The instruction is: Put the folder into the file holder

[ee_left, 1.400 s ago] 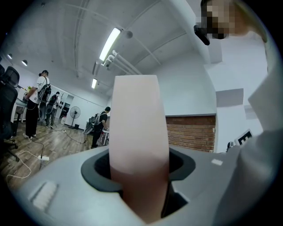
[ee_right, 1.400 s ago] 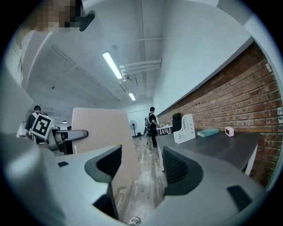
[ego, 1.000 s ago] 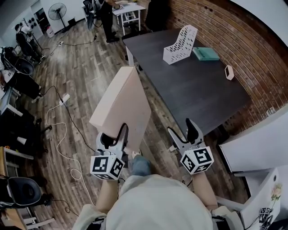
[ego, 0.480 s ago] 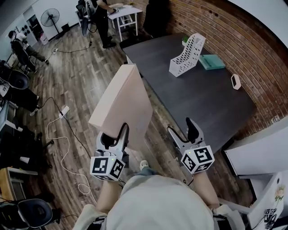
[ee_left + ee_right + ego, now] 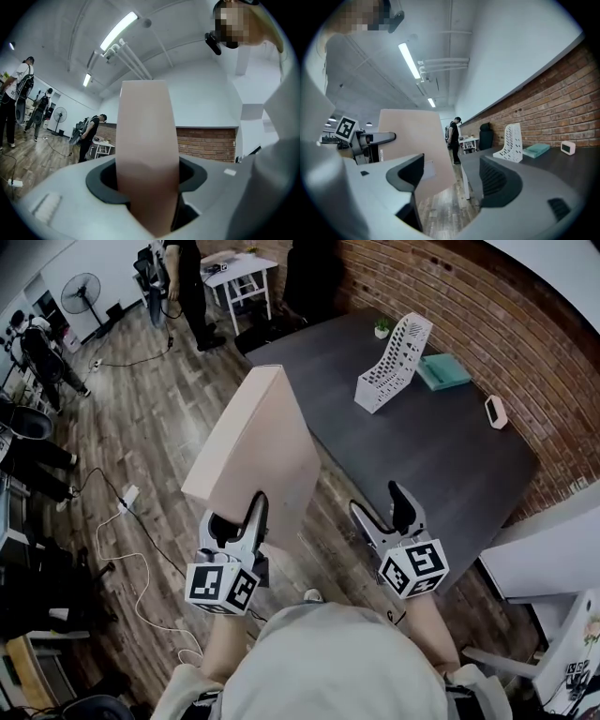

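Note:
A large pale pink folder (image 5: 253, 451) stands on edge above the wooden floor, clamped at its near end by my left gripper (image 5: 232, 523). In the left gripper view the folder (image 5: 146, 159) fills the space between both jaws. My right gripper (image 5: 385, 510) is open and holds nothing, level with the near edge of the dark table (image 5: 441, 465). The white perforated file holder (image 5: 394, 364) stands at the table's far side; in the right gripper view the file holder (image 5: 512, 142) shows far off, with the folder (image 5: 417, 150) to the left.
A teal book (image 5: 442, 371) and a small white clock (image 5: 496, 412) lie on the table by the brick wall. A person (image 5: 183, 282) stands beside a small white table at the back. Cables (image 5: 131, 521) cross the floor on the left.
Both grippers and the folder have moved forward toward the table. The table and file holder now sit nearer and lower in the head view.

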`<act>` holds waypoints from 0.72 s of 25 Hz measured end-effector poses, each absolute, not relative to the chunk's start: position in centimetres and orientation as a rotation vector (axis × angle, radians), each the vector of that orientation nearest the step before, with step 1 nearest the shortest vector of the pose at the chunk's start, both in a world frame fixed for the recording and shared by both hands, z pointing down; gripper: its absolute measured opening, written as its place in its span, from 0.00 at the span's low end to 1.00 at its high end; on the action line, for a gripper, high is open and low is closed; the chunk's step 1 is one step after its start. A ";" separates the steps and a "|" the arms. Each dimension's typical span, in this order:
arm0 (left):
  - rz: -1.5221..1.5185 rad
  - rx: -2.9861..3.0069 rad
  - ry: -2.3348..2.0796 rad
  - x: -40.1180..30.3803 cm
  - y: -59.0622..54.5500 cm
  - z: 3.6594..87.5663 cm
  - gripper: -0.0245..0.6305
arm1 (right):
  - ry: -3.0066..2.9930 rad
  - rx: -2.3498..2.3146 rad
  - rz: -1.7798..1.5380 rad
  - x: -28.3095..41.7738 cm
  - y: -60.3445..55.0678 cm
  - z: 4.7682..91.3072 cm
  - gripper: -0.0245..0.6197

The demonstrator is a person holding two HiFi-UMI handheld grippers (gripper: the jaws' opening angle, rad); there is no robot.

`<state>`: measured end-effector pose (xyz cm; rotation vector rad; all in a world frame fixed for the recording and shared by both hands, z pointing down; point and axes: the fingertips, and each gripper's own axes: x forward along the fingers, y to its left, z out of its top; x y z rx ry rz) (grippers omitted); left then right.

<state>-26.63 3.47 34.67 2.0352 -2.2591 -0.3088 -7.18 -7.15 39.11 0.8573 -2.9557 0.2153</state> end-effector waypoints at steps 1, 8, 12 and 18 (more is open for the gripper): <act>-0.309 2.048 -2.249 -27.0 2.8 34.6 0.44 | -2.951 0.873 0.215 -7.5 -7.5 39.2 0.58; -0.334 2.145 -2.178 -28.6 -2.2 33.8 0.44 | -2.915 0.952 0.220 -8.4 -9.1 39.8 0.58; -0.349 2.215 -2.134 -28.2 -5.9 33.0 0.44 | -2.892 0.981 0.234 -7.7 -10.2 40.3 0.58; -0.369 2.315 -2.071 -27.5 -12.7 31.8 0.44 | -2.882 1.025 0.265 -7.5 -13.5 41.2 0.58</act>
